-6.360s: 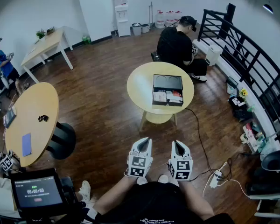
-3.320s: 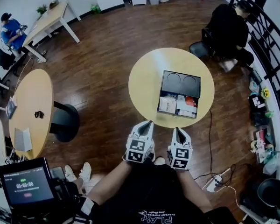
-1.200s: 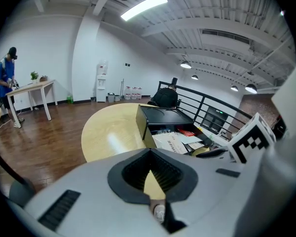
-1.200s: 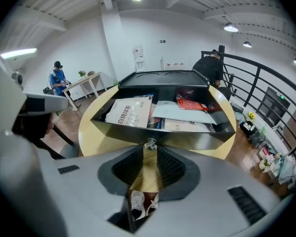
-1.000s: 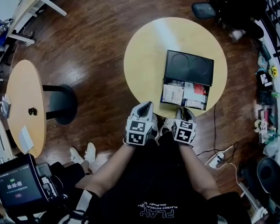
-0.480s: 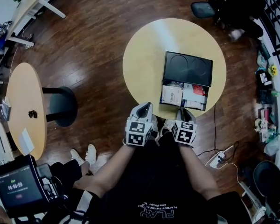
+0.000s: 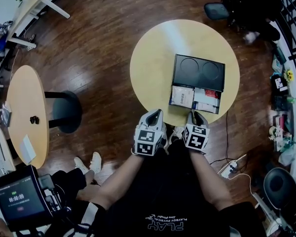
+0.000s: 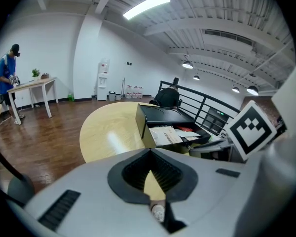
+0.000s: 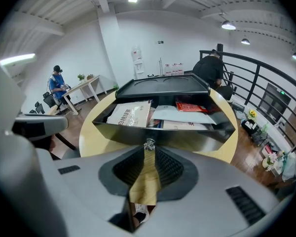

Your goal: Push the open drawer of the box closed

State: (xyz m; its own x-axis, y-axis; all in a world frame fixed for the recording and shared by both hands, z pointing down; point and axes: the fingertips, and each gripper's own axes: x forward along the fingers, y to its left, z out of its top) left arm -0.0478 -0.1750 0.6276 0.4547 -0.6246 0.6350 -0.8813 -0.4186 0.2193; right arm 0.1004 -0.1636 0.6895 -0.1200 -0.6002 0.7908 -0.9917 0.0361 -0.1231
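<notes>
drawer [image 7: 195, 99] pulled out of black box [image 7: 199, 72] on round table [image 7: 153, 63], papers inside, front toward the person. right gripper [image 7: 197, 115] just before drawer front, jaws closed together, empty, tips at small knob [image 9: 149, 144]; contact unclear. left gripper [image 7: 157, 112] left of drawer at table edge, jaws closed, empty.

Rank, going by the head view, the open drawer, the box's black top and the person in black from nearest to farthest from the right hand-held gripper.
1. Open drawer, just ahead of the right hand-held gripper, near the table edge.
2. Box's black top, behind the drawer.
3. Person in black, beyond the table, upper right.
</notes>
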